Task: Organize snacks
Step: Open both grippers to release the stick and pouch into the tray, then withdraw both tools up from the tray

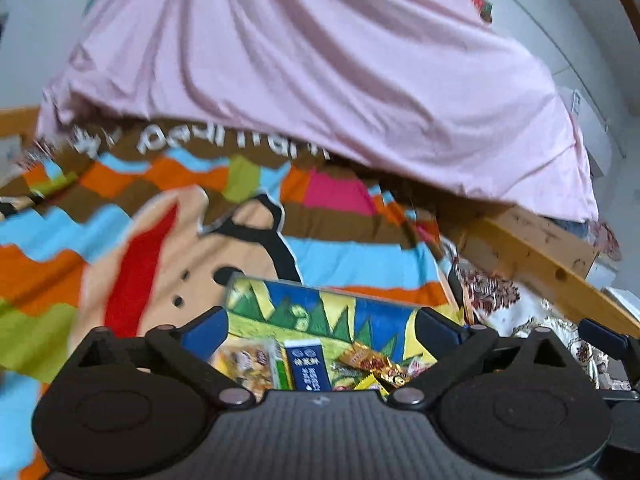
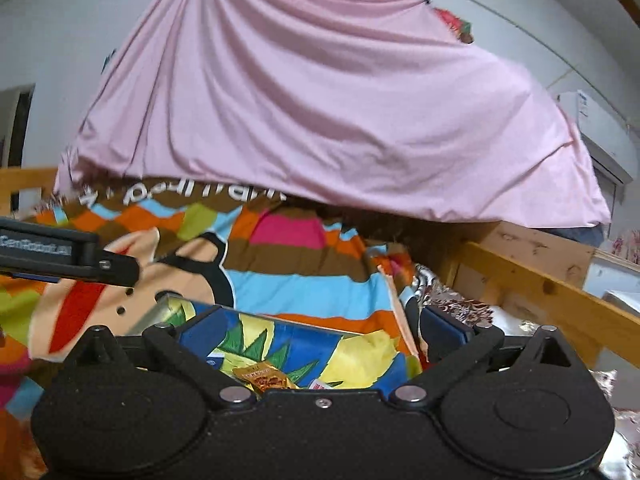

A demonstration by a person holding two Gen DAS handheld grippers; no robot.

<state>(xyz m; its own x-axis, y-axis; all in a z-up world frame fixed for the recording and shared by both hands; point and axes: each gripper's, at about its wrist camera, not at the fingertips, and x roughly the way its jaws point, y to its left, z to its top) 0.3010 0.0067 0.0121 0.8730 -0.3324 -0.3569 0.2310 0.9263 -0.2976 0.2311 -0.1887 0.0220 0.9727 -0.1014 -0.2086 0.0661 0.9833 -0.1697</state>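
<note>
Left wrist: left gripper (image 1: 322, 322) spread wide, empty, hovering above box (image 1: 320, 312); snacks (image 1: 308, 364) sit inside, near edge, probably being sorted there. Blanket (image 1: 160, 220) beyond

Right wrist: right gripper (image 2: 320, 328) also spread, empty, over same box (image 2: 288, 344), one snack (image 2: 262, 380) visible. Left gripper's body at far left, likely taking turns

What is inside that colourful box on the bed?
The colourful box holds snack packets: a navy packet, a pale cookie-like pack, and a golden-brown wrapper. The gripper body hides the box's near part, so anything there is unseen.
</note>
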